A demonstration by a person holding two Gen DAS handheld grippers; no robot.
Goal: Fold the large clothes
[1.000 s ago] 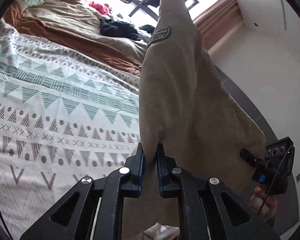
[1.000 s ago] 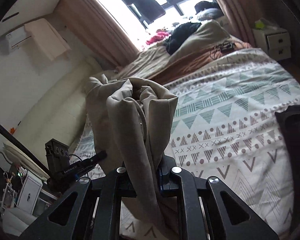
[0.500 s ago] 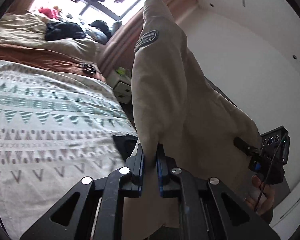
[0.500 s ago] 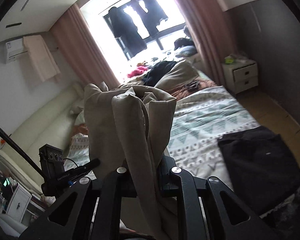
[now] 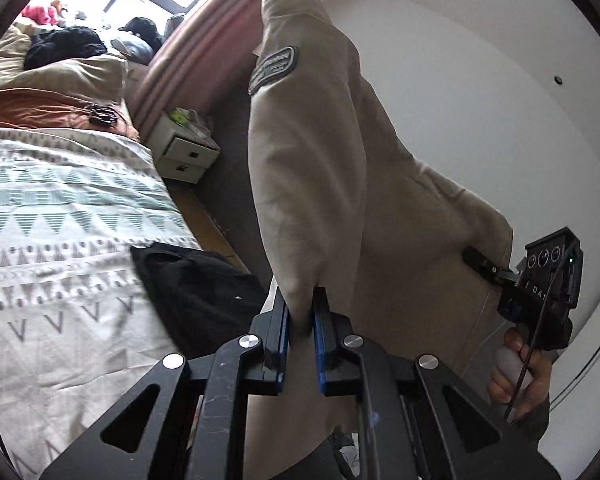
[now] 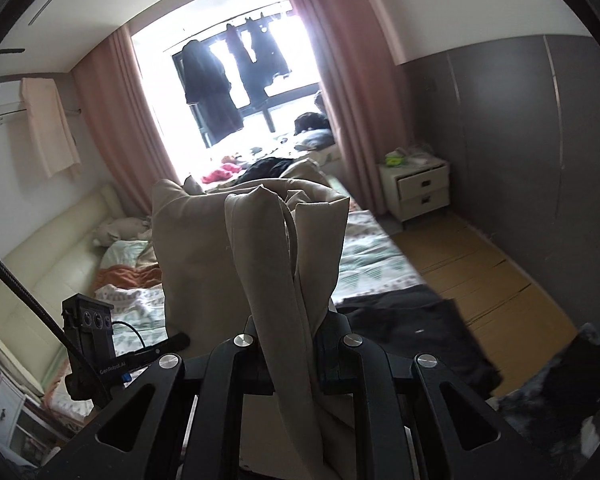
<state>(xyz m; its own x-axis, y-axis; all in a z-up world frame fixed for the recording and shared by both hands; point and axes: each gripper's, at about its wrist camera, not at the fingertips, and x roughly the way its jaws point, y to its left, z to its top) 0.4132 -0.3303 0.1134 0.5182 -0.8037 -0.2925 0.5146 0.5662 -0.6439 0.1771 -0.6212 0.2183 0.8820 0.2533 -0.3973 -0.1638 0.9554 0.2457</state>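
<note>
A large beige garment [image 5: 340, 184] with a dark sewn patch [image 5: 274, 69] hangs in the air, held up between both grippers. My left gripper [image 5: 300, 312] is shut on one edge of it. The same beige garment [image 6: 260, 248] bunches into folds in the right wrist view, where my right gripper [image 6: 296, 332] is shut on it; cloth hides the pads. The other gripper [image 5: 540, 292] shows at the right of the left wrist view, with a hand [image 5: 516, 372] on its grip. The left gripper's body [image 6: 96, 340] appears low left in the right wrist view.
A bed with a patterned cover [image 5: 60, 216] lies below, a black garment [image 5: 196, 292] on its near corner. Dark and red clothes [image 6: 260, 166] are piled by the window. A white nightstand [image 6: 416, 188] stands at the wall beside wooden floor [image 6: 480, 276]. A cream sofa [image 6: 48, 252] is at left.
Both grippers have risen and swung away from the bed with the beige garment still gripped. The views now take in the nightstand, the floor and the black garment.
</note>
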